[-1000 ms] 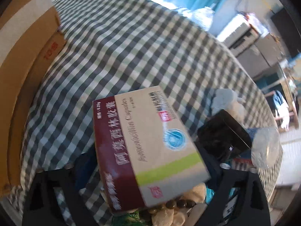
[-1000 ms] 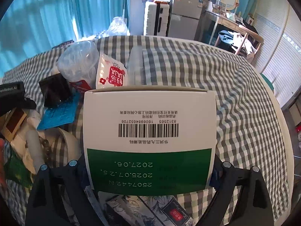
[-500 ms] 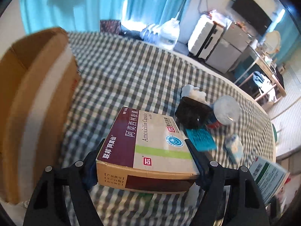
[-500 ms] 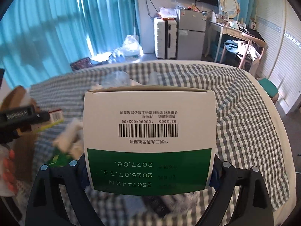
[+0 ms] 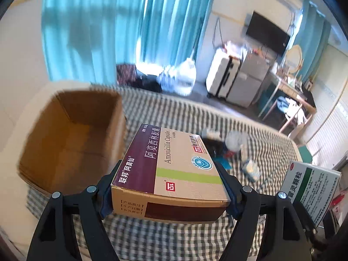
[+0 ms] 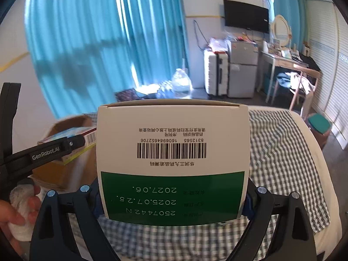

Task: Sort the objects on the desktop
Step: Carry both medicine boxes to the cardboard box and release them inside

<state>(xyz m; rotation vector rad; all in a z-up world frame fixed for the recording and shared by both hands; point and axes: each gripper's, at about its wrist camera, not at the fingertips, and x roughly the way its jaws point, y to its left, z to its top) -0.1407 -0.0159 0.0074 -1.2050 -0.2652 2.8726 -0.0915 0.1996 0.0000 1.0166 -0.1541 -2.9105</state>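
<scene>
You're carrying two medicine boxes at once. Your left gripper (image 5: 168, 187) is clamping the amoxicillin box (image 5: 171, 169) by its long sides, lying flat and held clear above the checked tablecloth (image 5: 174, 237). Your right gripper (image 6: 173, 198) is clamping the green-and-white box (image 6: 173, 158) upright, barcode face toward the camera. The open cardboard carton (image 5: 71, 134) is sitting at 10 o'clock in the left view, and its floor is looking bare as far as I can see, so I'm reading this as early in the sort: nothing deposited yet, two boxes in transit. Leftovers are sitting at 2 o'clock on the cloth: a clear plastic cup (image 5: 235, 141), a blue packet (image 5: 221, 163), a small pale box (image 5: 251, 169), and something dark I'm not able to identify. Those are still needing a trip.
</scene>
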